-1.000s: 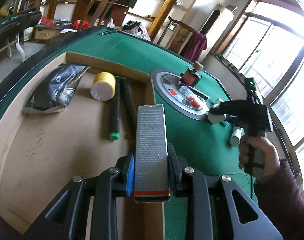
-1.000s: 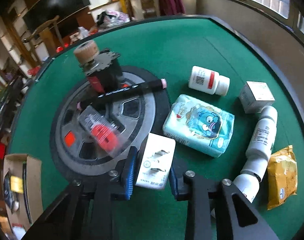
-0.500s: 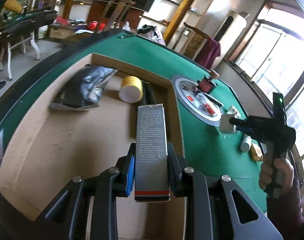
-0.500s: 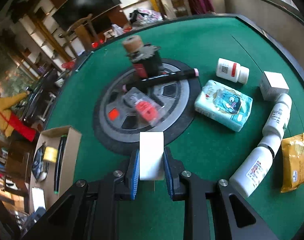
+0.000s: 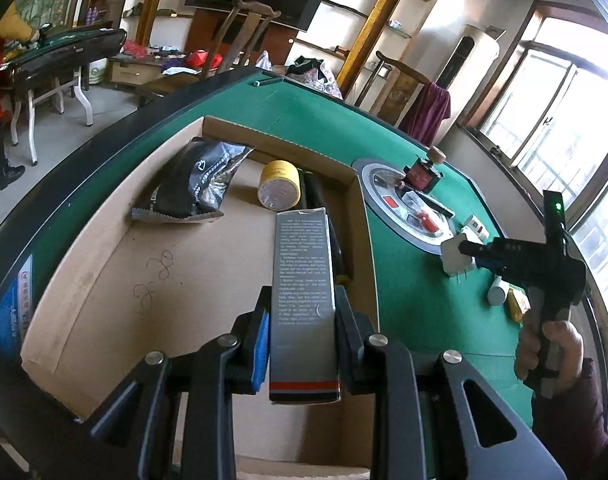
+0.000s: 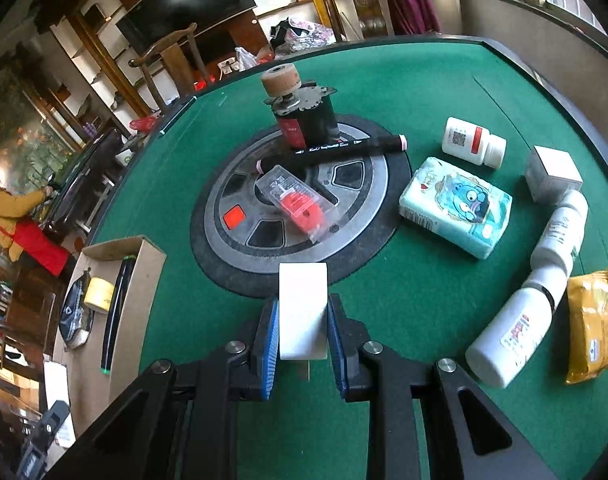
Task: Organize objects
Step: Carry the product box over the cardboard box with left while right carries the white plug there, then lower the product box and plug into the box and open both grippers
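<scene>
Right gripper (image 6: 302,330) now pinching white plug (image 6: 302,312), lifted off felt. Left gripper (image 5: 302,320) pinching grey carton (image 5: 304,300), now above cardboard box (image 5: 103,264), lower centre. Both ready for boxing.

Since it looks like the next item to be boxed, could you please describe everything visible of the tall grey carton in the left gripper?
The grey carton is a slim, tall cardboard box, silver-grey with a block of small print on its face and a red and black band at its near end. It looks intact and closed. The left gripper is shut on it, the pads pressing its two long sides near that banded end. It points away from the camera, held above the open cardboard box; nothing else touches it.
</scene>
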`<state>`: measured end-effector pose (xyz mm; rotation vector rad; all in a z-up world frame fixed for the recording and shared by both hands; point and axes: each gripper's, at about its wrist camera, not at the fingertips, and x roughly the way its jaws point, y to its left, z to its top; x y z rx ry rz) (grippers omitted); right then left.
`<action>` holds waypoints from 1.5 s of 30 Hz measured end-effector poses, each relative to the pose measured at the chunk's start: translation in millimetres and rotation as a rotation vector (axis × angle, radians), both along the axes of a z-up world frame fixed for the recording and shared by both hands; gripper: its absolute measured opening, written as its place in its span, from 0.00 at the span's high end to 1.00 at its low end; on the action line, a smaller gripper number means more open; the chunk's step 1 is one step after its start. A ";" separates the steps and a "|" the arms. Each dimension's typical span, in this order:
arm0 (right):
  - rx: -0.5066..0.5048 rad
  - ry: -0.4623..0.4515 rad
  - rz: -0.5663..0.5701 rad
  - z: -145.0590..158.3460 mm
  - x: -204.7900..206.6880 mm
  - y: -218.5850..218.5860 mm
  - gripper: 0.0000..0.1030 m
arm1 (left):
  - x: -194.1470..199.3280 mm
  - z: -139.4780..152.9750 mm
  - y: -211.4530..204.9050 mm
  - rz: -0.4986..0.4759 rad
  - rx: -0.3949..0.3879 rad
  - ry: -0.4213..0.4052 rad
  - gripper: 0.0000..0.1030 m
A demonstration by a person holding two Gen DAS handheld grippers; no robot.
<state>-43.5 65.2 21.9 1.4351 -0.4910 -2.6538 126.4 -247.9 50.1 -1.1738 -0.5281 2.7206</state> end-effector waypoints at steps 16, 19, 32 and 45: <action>-0.089 0.097 0.111 48.5 19.1 -22.5 0.76 | -6.8 -4.1 -26.4 0.073 -0.045 -0.019 0.74; -0.118 0.108 0.176 60.3 21.2 -46.1 0.76 | -16.4 -8.1 -35.2 0.085 -0.064 -0.040 0.74; -0.189 -0.043 0.437 21.9 -17.5 -197.8 0.76 | -55.3 -29.9 -56.1 0.093 -0.064 -0.133 0.74; -0.162 -0.138 0.485 -23.9 -62.0 -254.9 0.75 | -53.1 -31.2 -69.5 0.116 0.005 -0.116 0.47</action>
